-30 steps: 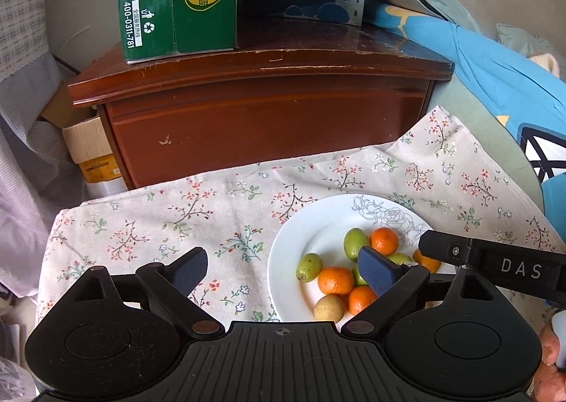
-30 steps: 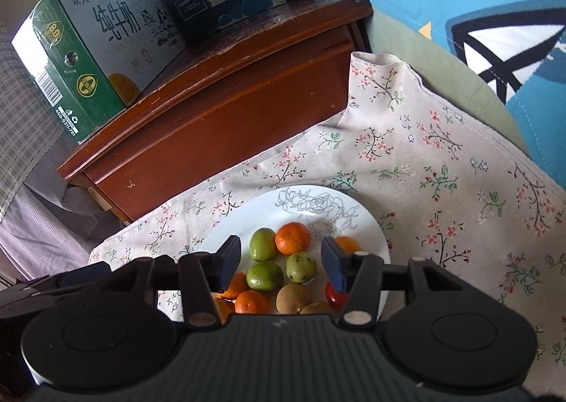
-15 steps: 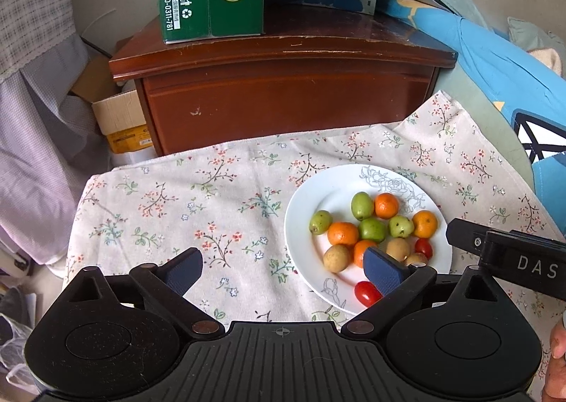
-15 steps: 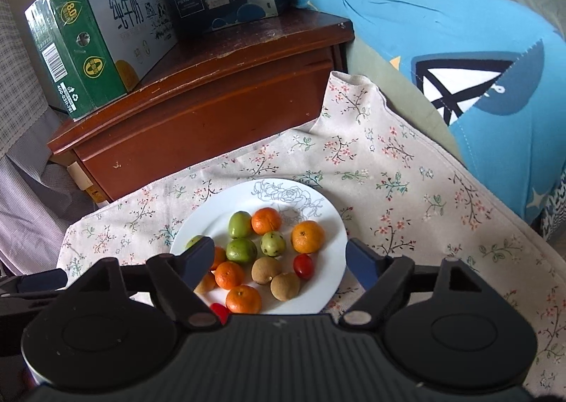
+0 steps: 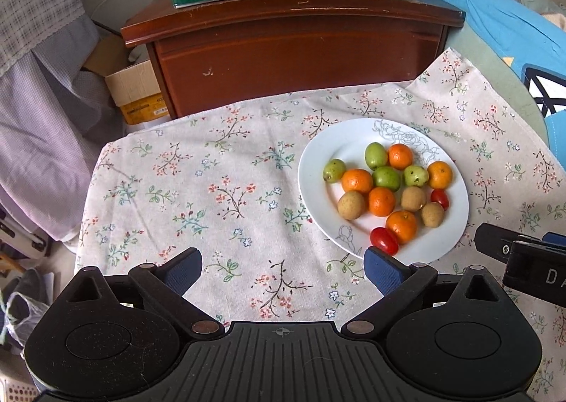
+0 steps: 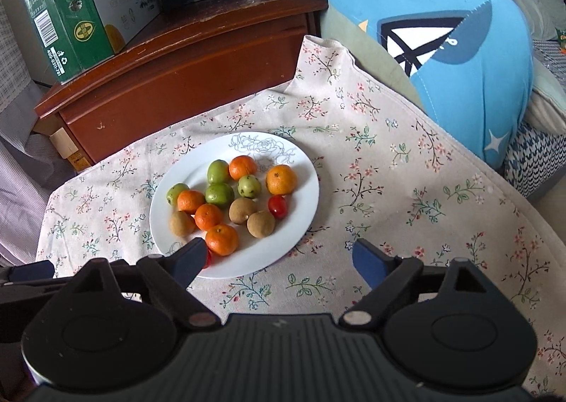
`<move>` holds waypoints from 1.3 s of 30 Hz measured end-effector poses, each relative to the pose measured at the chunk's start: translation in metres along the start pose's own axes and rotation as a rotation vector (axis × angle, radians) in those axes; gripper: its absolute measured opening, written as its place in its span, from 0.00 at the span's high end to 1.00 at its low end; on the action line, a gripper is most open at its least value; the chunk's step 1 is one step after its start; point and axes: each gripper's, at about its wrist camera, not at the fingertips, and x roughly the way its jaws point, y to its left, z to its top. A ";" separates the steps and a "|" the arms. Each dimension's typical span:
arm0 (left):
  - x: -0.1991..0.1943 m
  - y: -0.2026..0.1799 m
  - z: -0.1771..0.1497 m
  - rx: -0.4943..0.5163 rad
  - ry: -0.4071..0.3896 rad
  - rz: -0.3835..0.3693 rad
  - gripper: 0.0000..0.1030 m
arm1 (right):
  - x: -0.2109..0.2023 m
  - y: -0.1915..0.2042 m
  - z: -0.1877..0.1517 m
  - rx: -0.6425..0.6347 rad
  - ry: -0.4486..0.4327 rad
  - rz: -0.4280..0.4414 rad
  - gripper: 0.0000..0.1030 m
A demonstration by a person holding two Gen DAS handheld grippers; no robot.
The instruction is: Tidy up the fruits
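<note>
Fourteen small fruits on white plate point(image 6: 300, 218), lower centre-left of right wrist frame, ahead-left of right claw point(image 6: 279, 260); both claws released, left claw point(image 5: 283, 271) slightly farther.

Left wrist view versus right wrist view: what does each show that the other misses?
Only the left wrist view shows the cardboard box on the floor beside the cabinet, and the whole of the near cherry tomato. Only the right wrist view shows the blue cushion almost whole, and the green carton's printed front. Both share the white plate of mixed fruit, the floral cloth, the wooden cabinet, and open tongs holding nothing.
</note>
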 end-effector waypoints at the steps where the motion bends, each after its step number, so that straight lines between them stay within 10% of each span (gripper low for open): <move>1: 0.000 0.000 0.000 -0.004 0.002 -0.001 0.04 | 0.001 0.001 0.000 -0.009 -0.001 -0.009 0.13; 39: 0.028 0.002 0.005 -0.074 0.053 0.043 0.04 | 0.038 0.009 0.002 -0.061 0.075 -0.109 0.08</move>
